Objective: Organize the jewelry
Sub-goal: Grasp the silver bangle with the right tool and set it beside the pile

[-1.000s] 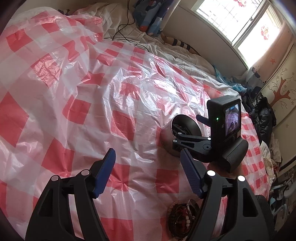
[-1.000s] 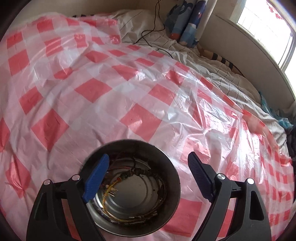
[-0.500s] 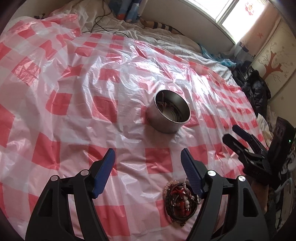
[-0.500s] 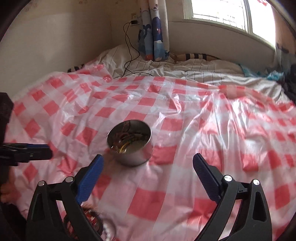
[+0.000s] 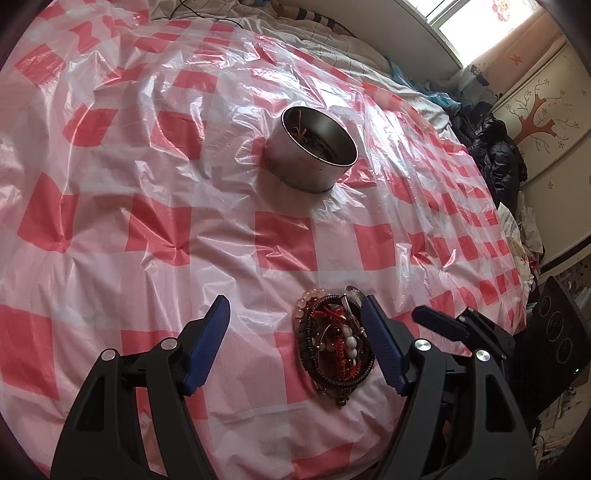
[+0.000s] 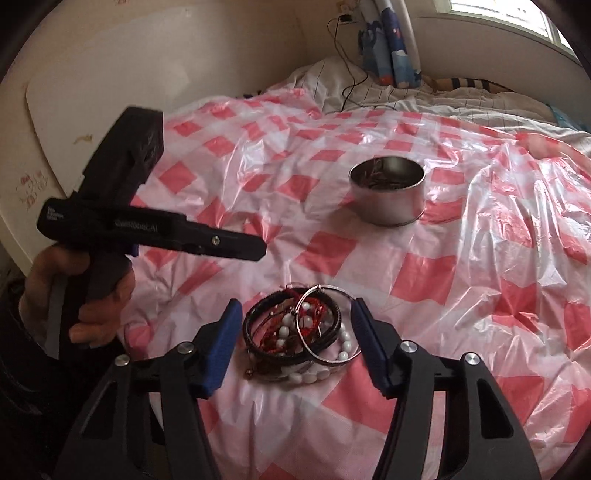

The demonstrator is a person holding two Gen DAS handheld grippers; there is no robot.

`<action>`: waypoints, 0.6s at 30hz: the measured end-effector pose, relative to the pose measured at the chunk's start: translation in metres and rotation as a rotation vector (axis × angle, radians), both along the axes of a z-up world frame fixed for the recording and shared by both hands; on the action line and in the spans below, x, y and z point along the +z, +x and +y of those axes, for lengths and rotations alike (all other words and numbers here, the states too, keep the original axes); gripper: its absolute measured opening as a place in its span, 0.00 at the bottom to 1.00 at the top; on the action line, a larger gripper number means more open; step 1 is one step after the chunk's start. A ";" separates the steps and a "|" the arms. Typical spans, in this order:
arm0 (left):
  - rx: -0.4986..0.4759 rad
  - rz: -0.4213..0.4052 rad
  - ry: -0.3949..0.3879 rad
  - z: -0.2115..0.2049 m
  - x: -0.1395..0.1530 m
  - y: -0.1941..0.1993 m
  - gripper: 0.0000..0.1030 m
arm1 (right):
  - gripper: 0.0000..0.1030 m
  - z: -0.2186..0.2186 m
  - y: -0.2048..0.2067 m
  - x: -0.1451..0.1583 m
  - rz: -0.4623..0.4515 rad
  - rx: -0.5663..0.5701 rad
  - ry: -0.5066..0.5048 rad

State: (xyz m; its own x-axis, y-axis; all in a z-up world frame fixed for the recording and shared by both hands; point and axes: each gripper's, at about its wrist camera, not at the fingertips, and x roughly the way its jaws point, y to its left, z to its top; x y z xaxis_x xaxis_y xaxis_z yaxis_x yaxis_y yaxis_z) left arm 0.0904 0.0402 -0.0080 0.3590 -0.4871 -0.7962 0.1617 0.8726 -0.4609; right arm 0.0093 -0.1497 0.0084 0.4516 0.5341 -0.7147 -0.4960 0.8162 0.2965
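Daylight enters from a window at the upper right of the left wrist view, blown out to near white. The right wrist view is dimmer, with its window a bright strip at the top right. The glossy checked plastic sheet shows white glare streaks along its wrinkles. A metal tin casts a soft shadow. Both views are fisheye, with curved edges and dark corners. A hand at lower left is slightly blurred.
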 end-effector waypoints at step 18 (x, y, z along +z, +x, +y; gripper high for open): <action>0.007 -0.009 0.016 0.003 0.002 0.004 0.68 | 0.21 -0.038 0.026 -0.028 0.117 -0.233 -0.051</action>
State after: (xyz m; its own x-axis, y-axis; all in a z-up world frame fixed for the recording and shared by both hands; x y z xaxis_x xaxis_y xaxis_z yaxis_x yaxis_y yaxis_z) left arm 0.0945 0.0435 -0.0065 0.3691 -0.4720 -0.8006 0.1599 0.8808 -0.4456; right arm 0.0354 -0.1879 -0.0195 0.4707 0.3877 -0.7925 -0.2580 0.9195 0.2966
